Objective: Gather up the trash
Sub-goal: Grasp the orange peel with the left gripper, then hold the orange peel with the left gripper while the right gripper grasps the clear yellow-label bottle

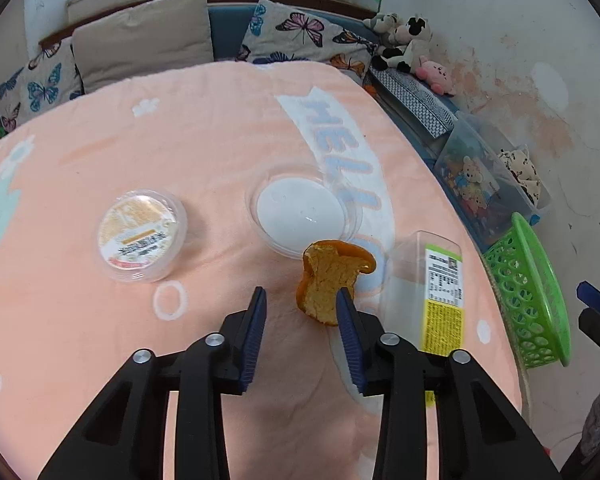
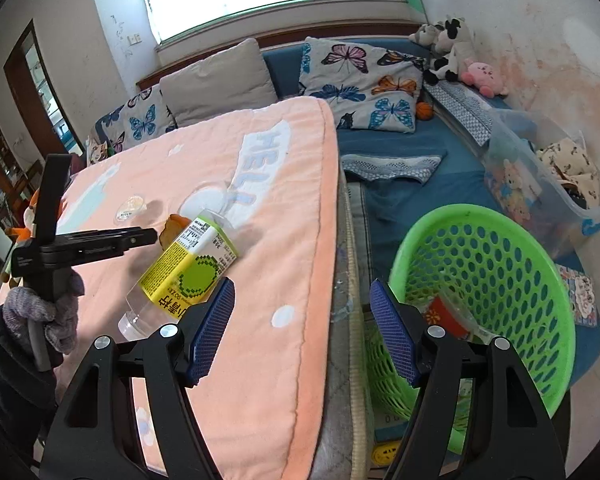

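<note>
i am working over a bed under a peach blanket (image 1: 204, 128), with butterfly pillows and a window behind. lying on it are one orange peel (image 1: 326, 276), one bottle (image 1: 432, 288) and two clear tubs; one green basket (image 2: 496, 280) is sitting beside the bed. my left tongs (image 1: 300, 300) are standing apart beside the peel, and my right tongs (image 2: 302, 294) are hanging apart, empty.

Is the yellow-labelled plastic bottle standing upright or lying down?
Lying down: the bottle rests on its side on the pink blanket.

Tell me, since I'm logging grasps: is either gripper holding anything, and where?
Nothing is held: the left gripper stands open beside the orange peel, and the right gripper is open.
</note>
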The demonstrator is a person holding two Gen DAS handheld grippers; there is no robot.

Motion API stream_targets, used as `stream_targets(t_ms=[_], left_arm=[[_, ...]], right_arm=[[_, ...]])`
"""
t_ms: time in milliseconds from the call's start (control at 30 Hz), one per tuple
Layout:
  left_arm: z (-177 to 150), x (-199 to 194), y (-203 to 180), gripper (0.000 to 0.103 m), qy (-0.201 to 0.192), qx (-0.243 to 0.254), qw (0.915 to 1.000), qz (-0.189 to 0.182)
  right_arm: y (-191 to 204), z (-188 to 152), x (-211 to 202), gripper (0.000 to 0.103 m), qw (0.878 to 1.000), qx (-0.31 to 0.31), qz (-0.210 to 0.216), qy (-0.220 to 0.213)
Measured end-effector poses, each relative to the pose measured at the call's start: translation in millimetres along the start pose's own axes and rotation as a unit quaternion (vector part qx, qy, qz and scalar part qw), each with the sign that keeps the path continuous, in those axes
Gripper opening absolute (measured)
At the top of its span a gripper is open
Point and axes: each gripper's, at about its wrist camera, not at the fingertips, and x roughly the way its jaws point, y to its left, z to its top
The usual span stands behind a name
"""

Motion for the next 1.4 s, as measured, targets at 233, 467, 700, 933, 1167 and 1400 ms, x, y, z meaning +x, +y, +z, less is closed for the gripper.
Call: stream_targets(t_ms=[233,467,700,933,1167,1400], left_arm=[[7,21,-1,0.023,0.008,0.001,0.9999,-0.012],[7,30,-1,0.010,0.009,0.001,0.9997,-0.024],[2,23,4,0.007,0.002,-0.004,0.9996,-0.028],[-2,-6,17,0.007,-0.025,-0.007,0.9995,-0.021],[-4,-36,33,0.007,-0.050,-0.010,0.9986,-0.015],[-7,-57,44,0.007,-0.072,-0.010,0.9973,-0.013]], right_arm=[[7,5,11,0.071,1.000,-0.003,0.005,0.008],[20,12,24,0.071,1.000,-0.012,0.014,0.018],[37,21,39,0.071,0.998,-0.001,0.045,0.033],[67,33,59,0.071,0.997,-0.008,0.065,0.050],[93,48,80,0.070,0.996,-0.008,0.065,0.065],[92,58,119,0.070,0.991,0.038,0.029,0.122]])
